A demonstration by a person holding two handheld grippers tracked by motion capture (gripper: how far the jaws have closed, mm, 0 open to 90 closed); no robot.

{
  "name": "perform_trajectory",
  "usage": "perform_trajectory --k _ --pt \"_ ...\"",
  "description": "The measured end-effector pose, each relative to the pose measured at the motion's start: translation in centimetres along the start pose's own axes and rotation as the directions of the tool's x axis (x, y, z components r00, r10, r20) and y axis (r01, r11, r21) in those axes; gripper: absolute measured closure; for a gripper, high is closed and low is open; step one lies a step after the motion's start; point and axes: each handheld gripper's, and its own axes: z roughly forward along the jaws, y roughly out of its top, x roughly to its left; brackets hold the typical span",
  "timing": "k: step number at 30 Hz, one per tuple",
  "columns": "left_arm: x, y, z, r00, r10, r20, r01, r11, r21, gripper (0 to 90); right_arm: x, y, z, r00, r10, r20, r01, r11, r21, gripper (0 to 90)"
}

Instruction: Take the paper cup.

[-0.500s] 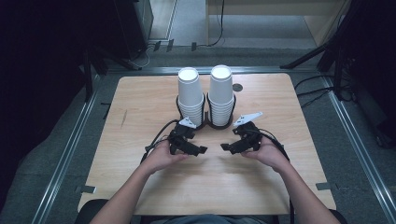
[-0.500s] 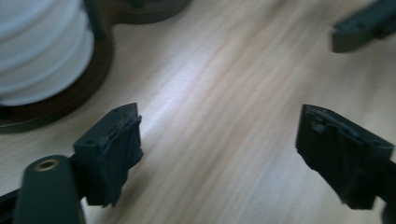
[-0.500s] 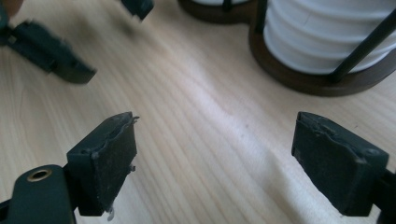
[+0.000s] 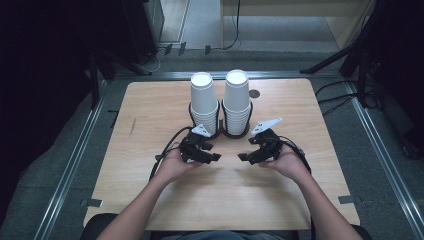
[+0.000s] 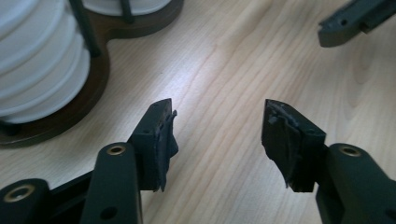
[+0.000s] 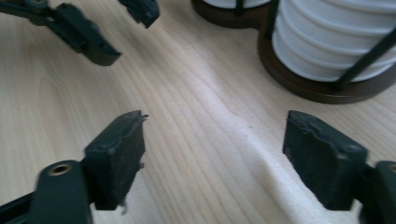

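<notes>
On the dark holder (image 4: 235,133), two tall stacks of white cups (image 4: 236,100).

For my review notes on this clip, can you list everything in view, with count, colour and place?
cup stacks: two, white, side by side at the table's far middle; left stack, right stack
cup holder: one, dark brown base with black rods, around both stacks
table: one, light wood, centre of the high view
round mark: one, dark, on the table right of the stacks
floor: grey, beyond the table
left hand-held gripper: one, black, open, just in front of the left stack
right hand-held gripper: one, black, open, just in front of the right stack
forearms: two, entering from the bottom edge
</notes>
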Motion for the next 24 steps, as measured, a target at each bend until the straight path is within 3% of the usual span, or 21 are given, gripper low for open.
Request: perform_trajectory --k 7,12,17,20,24 --pt "-0.02 0.12 -0.25 1.0000 0.009 0.001 -0.009 0.9999 -0.004 46.9 -0.27 0.30 -0.30 0.9994 0.023 -0.026 -0.023 1.000 0.007 29.9" --pt "0.07 0.17 -0.57 0.9999 0.008 0.007 -0.008 0.9999 -0.014 50.0 -0.22 0.29 -0.77 0.9984 0.031 -0.047 -0.030 0.999 0.011 40.7" --pt "0.11 0.11 -0.63 0.9999 0.003 0.017 -0.003 1.0000 -0.008 49.8 -0.06 0.38 -0.86 0.9988 0.007 -0.048 -0.006 1.000 0.016 43.8" --pt "0.15 0.15 -0.74 0.9999 0.004 0.016 -0.004 0.9999 -0.016 50.4 -0.08 0.31 -0.78 0.9983 0.032 -0.048 -0.031 0.999 0.030 46.9" --pt "0.14 0.28 -0.97 0.9999 0.001 0.010 -0.001 0.9995 -0.033 51.1 -0.09 0.10 -0.65 0.9988 0.020 -0.046 -0.018 0.999 0.047 47.6"
